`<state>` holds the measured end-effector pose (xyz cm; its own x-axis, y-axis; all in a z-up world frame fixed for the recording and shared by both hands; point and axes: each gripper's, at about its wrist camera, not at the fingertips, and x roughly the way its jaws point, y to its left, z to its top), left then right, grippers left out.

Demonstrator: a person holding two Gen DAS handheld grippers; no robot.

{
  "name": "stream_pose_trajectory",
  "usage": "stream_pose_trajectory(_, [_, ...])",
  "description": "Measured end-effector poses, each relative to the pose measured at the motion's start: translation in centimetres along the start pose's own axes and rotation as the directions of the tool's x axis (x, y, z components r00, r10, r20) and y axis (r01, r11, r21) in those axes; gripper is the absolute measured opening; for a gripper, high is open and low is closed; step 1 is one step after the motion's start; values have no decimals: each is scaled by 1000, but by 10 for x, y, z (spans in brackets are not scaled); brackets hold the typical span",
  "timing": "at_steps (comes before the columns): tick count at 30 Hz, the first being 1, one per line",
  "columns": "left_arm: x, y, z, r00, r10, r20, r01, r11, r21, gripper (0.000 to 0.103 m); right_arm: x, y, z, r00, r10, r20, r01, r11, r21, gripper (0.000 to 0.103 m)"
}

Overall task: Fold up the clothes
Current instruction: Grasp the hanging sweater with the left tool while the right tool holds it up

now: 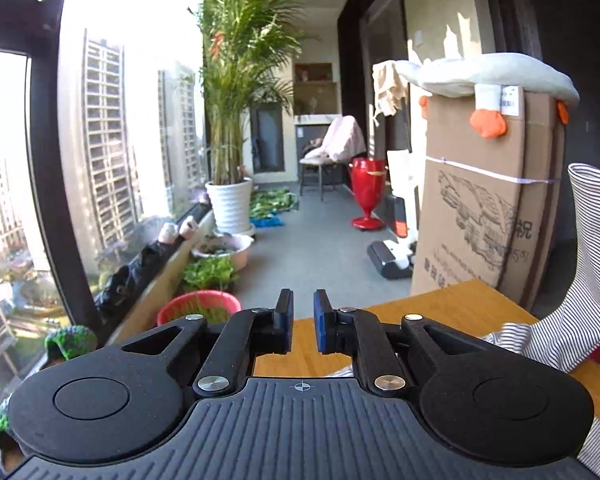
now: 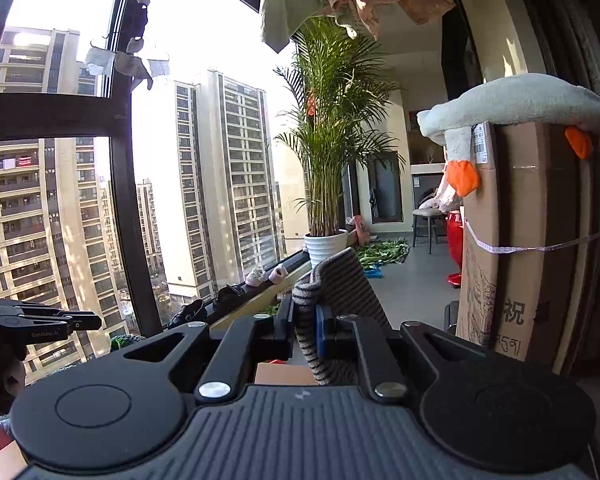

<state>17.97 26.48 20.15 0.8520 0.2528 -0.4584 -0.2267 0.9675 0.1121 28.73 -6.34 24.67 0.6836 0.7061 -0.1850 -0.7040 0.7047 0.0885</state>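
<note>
Gripping one striped garment [image 2: 332, 300]: right tool [image 2: 305, 326] | left tool [image 1: 303, 320] narrow (nothing between)

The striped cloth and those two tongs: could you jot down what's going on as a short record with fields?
setting: balcony with a wooden table
garment: striped cloth, lifted at one end, trailing onto the table
right tongs: shut on the striped cloth, a fold pinched between the pads
left tongs: nearly shut, a narrow gap, nothing between the pads
backdrop: cardboard box, potted palm
</note>
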Motion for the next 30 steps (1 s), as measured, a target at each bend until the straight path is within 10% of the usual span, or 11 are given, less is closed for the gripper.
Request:
stream_pose_trajectory(3, [-10, -4, -8, 997, -70, -27, 71, 997, 12, 11, 12, 15, -3, 999, 14, -34, -14, 1000, -20, 10])
stream_pose_trajectory(7, [-20, -71, -46, 961, -250, -115, 267, 949, 168, 50, 15, 21, -2, 999, 22, -50, -22, 1000, 3, 10])
stream_pose_trajectory(14, [64, -225, -101, 899, -350, -263, 425, 843, 329, 51, -11, 8, -11, 998, -5, -64, 5, 1000, -2, 10])
stream_pose_trajectory(19, [128, -263, -97, 909, -306, -284, 387, 872, 301, 50, -17, -14, -27, 995, -29, -95, 33, 999, 42, 10])
stream_pose_trajectory(23, [173, -257, -89, 929, -271, -252, 337, 901, 274, 11, -16, -24, -34, 994, -43, -103, 51, 996, 76, 10])
stream_pose_trajectory(30, [97, -93, -34, 994, -89, -59, 96, 986, 136, 10, -19, -16, -29, 997, -35, -75, 39, 998, 57, 10])
